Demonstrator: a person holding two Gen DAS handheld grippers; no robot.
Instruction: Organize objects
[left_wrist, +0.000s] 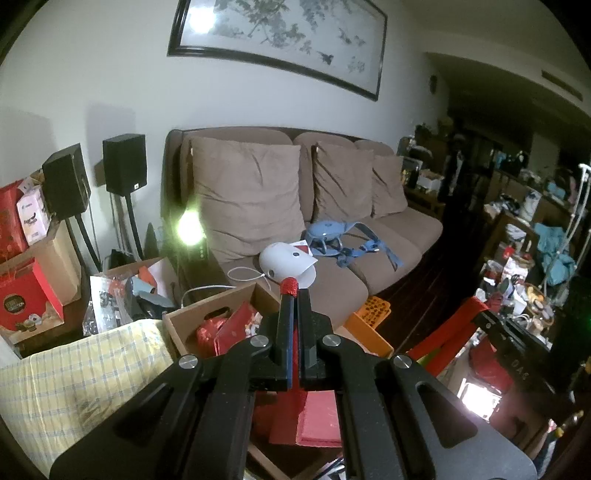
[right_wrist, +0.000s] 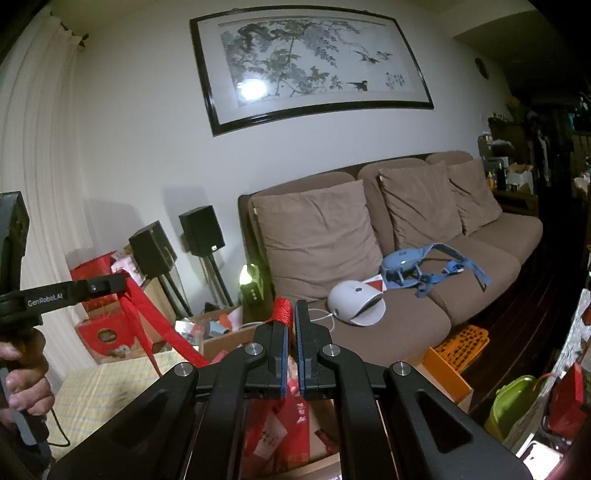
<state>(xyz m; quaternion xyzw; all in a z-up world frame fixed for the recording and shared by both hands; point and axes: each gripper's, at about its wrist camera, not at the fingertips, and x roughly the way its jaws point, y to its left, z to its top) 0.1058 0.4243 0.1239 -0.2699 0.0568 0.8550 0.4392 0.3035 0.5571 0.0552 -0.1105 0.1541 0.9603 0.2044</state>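
**Two tongs, one red bag, not much room**

Both tongs are clamped narrow, each pinching a red handle. The left tongs (left_wrist: 295, 293) have the left handle (left_wrist: 289, 286) bunched at their tips. The right tongs (right_wrist: 290, 312) hold the right handle (right_wrist: 282, 309) the same way. The red bag (right_wrist: 291, 424) hangs low and near, between the two and right under the cameras.

My guess at why: with the handles held apart, the bag's mouth stays open and level, so nothing tips out. The left handle's strap runs down taut and slanted toward the bag, so the bag's weight seems to be on the tongs. A hand (right_wrist: 22, 373) grips the left tool at the near left.

Room for moving is tight:
- Just beyond the bag sits an open box (left_wrist: 221, 302) with red stuff already in it. Its near rim looks like the edge to clear if the bag goes in there.
- To the left, a checked cloth (left_wrist: 92, 369) is draped over something, close to the box.
- To the right, an orange tray (left_wrist: 369, 310) sits by the sofa (left_wrist: 388, 266), and a green tub (right_wrist: 513, 402) sits nearer.
- The sofa seat is the biggest open patch, though a few things lie on it.

Straight up and forward looks like the cleanest path. I can't tell whether the bag's bottom rests on anything.
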